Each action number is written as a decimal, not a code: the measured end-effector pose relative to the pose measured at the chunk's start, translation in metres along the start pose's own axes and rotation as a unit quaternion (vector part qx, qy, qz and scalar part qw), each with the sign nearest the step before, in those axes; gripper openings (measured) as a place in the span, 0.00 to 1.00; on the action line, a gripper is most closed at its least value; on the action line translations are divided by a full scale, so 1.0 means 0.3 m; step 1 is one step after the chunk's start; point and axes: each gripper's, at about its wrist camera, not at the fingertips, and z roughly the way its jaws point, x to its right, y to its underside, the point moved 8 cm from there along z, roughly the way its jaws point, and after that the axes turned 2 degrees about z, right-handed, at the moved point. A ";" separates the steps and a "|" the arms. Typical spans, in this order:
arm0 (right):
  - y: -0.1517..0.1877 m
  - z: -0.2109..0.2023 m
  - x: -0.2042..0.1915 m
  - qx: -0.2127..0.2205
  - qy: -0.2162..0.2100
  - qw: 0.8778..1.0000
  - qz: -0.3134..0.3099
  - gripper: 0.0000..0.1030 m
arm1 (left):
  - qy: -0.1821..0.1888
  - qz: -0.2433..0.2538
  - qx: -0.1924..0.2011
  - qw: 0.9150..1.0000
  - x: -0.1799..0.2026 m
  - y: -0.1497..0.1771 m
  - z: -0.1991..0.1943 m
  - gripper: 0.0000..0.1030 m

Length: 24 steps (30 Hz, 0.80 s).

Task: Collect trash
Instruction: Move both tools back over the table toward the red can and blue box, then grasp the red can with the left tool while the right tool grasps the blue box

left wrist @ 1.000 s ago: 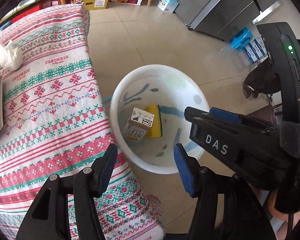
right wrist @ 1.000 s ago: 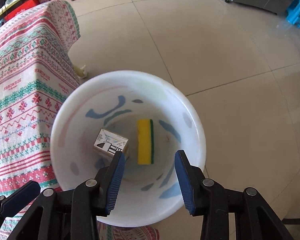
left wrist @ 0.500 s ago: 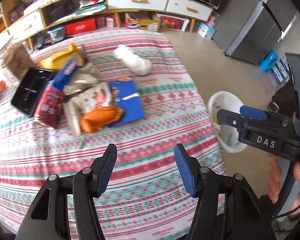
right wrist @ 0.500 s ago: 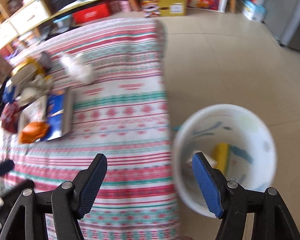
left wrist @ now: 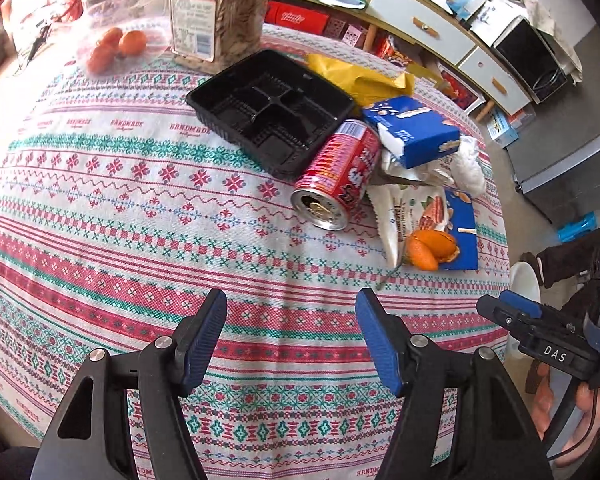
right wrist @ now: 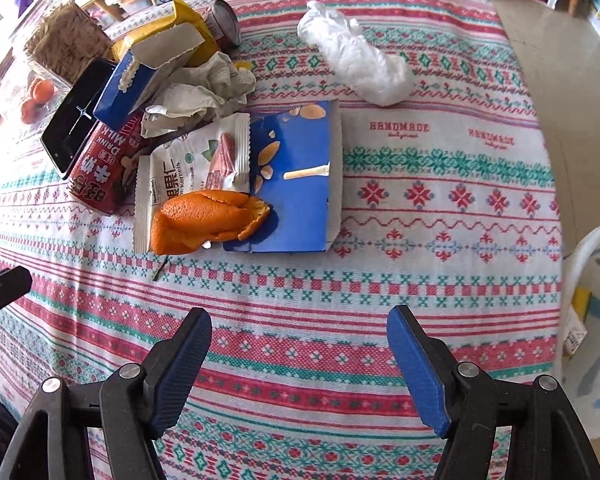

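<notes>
While both grippers hang empty over the cloth: pick one piece off the heap before going in
Landmark: the can (left wrist: pixel 337 174), lying on its side, open end toward the near table edge
Step in hand: reaching for the next piece of trash, as I judge it
Left gripper (left wrist: pixel 291 338): fingers spread, having just opened wider, nothing between them
Right gripper (right wrist: pixel 299 364): fingers spread wide, nothing between them
Doing it well: take a loose outer piece, straddle it, close only once the pads flank it
Peel (right wrist: pixel 204 216): orange, curled, right of the can, on a white packet (right wrist: pixel 188 168) and blue card (right wrist: pixel 296 176)
Tissue (right wrist: pixel 354 58): white wad, beyond the card, far right of the can
Tray (left wrist: pixel 270 110): black, touching the can's far side
Bin (right wrist: pixel 592 320): white, off the table's right edge, well apart from the can
</notes>
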 end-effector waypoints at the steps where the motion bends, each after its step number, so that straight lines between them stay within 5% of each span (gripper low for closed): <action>1: -0.004 0.010 -0.001 -0.007 -0.004 1.000 0.010 0.75 | -0.005 -0.003 -0.007 1.000 -0.014 -0.006 0.011 0.67; 17: -0.174 0.102 0.091 -0.026 0.068 0.997 0.030 0.75 | -0.022 0.101 -0.018 0.994 0.134 -0.175 0.155 0.67; 24: -0.226 0.165 0.056 -0.034 0.057 0.998 0.007 0.62 | -0.026 0.117 -0.014 0.993 0.178 -0.222 0.191 0.67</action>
